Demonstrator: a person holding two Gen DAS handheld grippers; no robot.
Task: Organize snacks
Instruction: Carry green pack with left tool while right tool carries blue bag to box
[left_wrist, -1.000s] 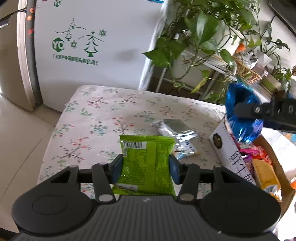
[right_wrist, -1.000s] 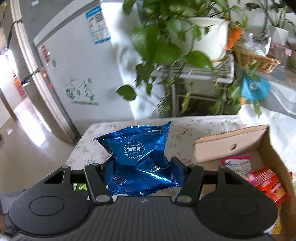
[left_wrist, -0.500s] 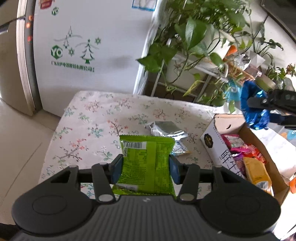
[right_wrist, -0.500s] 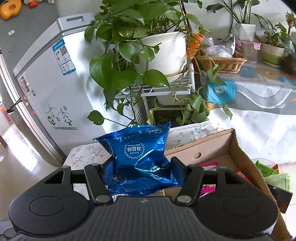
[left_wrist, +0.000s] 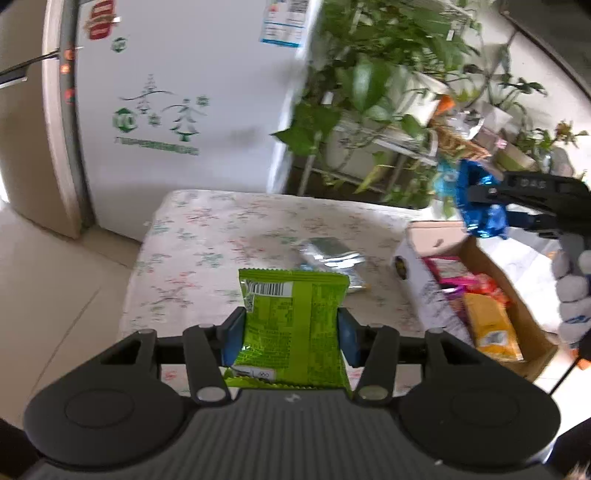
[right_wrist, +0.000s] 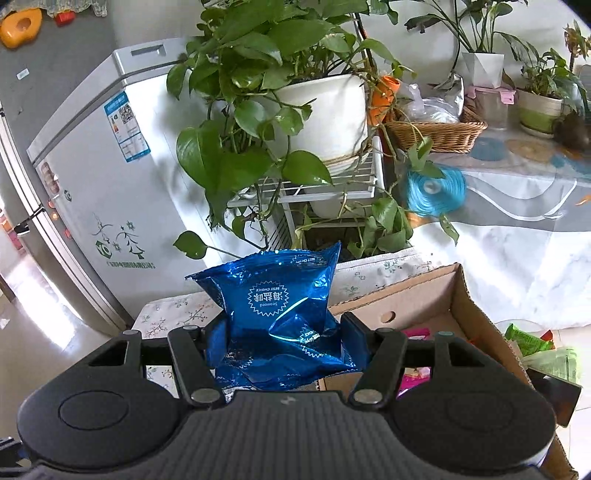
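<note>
My left gripper (left_wrist: 290, 334) is shut on a green snack packet (left_wrist: 291, 325) and holds it above the near edge of the floral table (left_wrist: 221, 236). My right gripper (right_wrist: 284, 341) is shut on a blue foil snack bag (right_wrist: 275, 310), held above the far end of the open cardboard box (right_wrist: 417, 306). In the left wrist view the blue bag (left_wrist: 478, 206) and right gripper hang above the box (left_wrist: 495, 266), which holds pink, red and yellow packets. Silver packets (left_wrist: 332, 254) lie on the table.
A white chest freezer (left_wrist: 184, 110) stands behind the table. A potted plant on a wire stand (right_wrist: 317, 122) is to its right. A second table with a basket (right_wrist: 436, 133) and pots is at the right.
My right gripper has carried the blue bag up and to the right, over the box. My left gripper has drawn back and risen with the green packet.
</note>
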